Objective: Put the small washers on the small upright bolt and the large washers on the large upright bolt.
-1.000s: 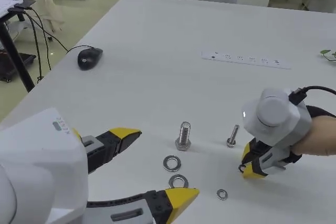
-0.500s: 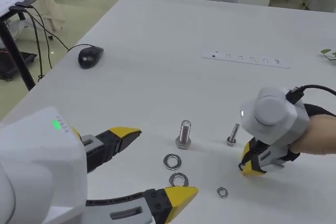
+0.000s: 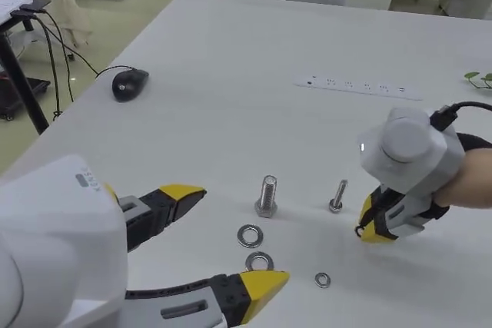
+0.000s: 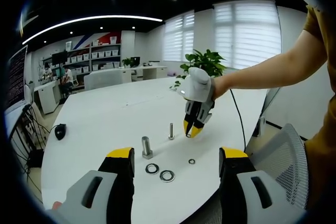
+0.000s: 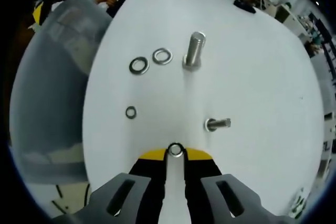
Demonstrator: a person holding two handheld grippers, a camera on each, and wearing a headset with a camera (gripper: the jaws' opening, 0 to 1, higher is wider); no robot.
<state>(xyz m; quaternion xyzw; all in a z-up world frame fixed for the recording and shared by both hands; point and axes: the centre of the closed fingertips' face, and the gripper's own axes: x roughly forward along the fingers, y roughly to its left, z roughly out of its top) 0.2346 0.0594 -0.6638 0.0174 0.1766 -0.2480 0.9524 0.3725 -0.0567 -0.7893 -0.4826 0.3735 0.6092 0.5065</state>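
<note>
Room: open office, blinds and shelving visible in the left gripper view. Surface: white table (image 3: 231,74) carrying a black mouse (image 3: 129,83) and a white power strip (image 3: 357,87), both well away from the work.

Right gripper (image 3: 374,230): jaws pinched on a small washer (image 5: 175,150), which sits at the very tips. The tips point down at the table, just to the right of the small bolt (image 3: 337,197) in the head view. I cannot tell whether they touch the surface.

Left gripper (image 3: 227,240): jaws spread wide, nothing between them, low at the near edge. Two large washers (image 3: 250,235) (image 3: 259,261) lie flat ahead of its tips.

Large bolt (image 3: 267,196): stands head down, threaded shank up, long axis vertical, left of the small bolt and apart from it. The small bolt stands the same way. Neither shank carries a washer.

Loose small washer (image 3: 323,279): flat on the table, near side of the small bolt, below and left of the right gripper.
</note>
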